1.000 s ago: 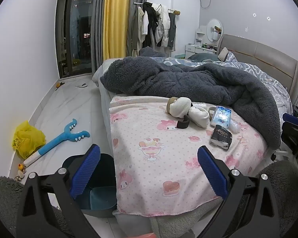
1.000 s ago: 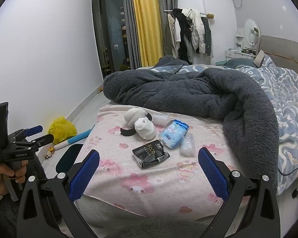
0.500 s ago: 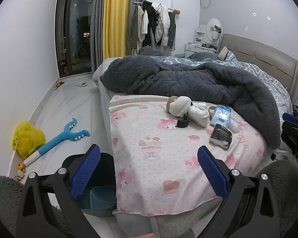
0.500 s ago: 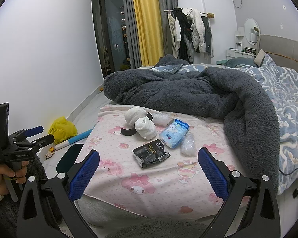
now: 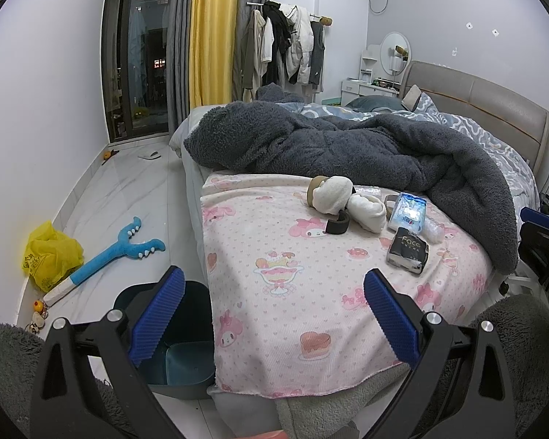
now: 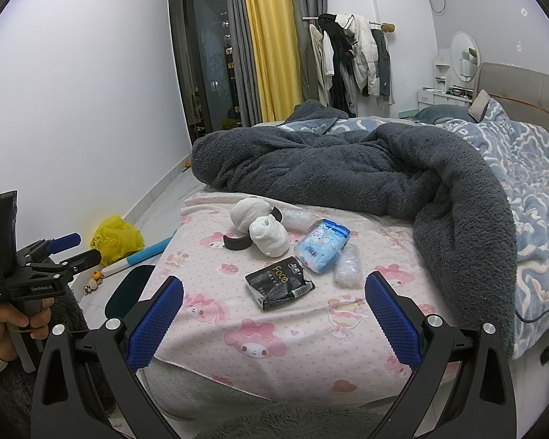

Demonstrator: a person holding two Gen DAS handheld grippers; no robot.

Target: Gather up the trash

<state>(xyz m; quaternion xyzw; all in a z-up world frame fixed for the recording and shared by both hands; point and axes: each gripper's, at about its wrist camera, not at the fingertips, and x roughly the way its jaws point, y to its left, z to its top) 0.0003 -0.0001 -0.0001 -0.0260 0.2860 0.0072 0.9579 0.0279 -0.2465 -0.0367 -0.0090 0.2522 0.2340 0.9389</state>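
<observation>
— What's the room like?

— A bedroom: a bed (image 6: pixel 347 333) under a pink cartoon sheet, a grey blanket (image 6: pixel 366 172) heaped behind, pale tiled floor at the left.

— And the trash?

— A small cluster mid-frame in my right view. The black Face packet (image 6: pixel 279 286) lies nearest, flat on the sheet, long axis running lower left to upper right. Just beyond it, up and right, is the blue tissue pack (image 6: pixel 322 243), with a clear crumpled wrapper (image 6: pixel 347 266) beside that. Two white wads (image 6: pixel 260 225) and a black ring (image 6: pixel 236 243) sit further back.

— Which of your tools is closer?

— I judge the right gripper (image 6: pixel 273 320): the packet lies straight ahead, just above the gap. From the left gripper (image 5: pixel 273 320) it sits off at centre right, farther away.

— Holding anything?

— No. Both sets of jaws stand wide apart, empty.

— Where does it go?

— Probably the dark bin (image 5: pixel 186 344) on the floor, lower left of my left view, against the bed's edge.
</observation>
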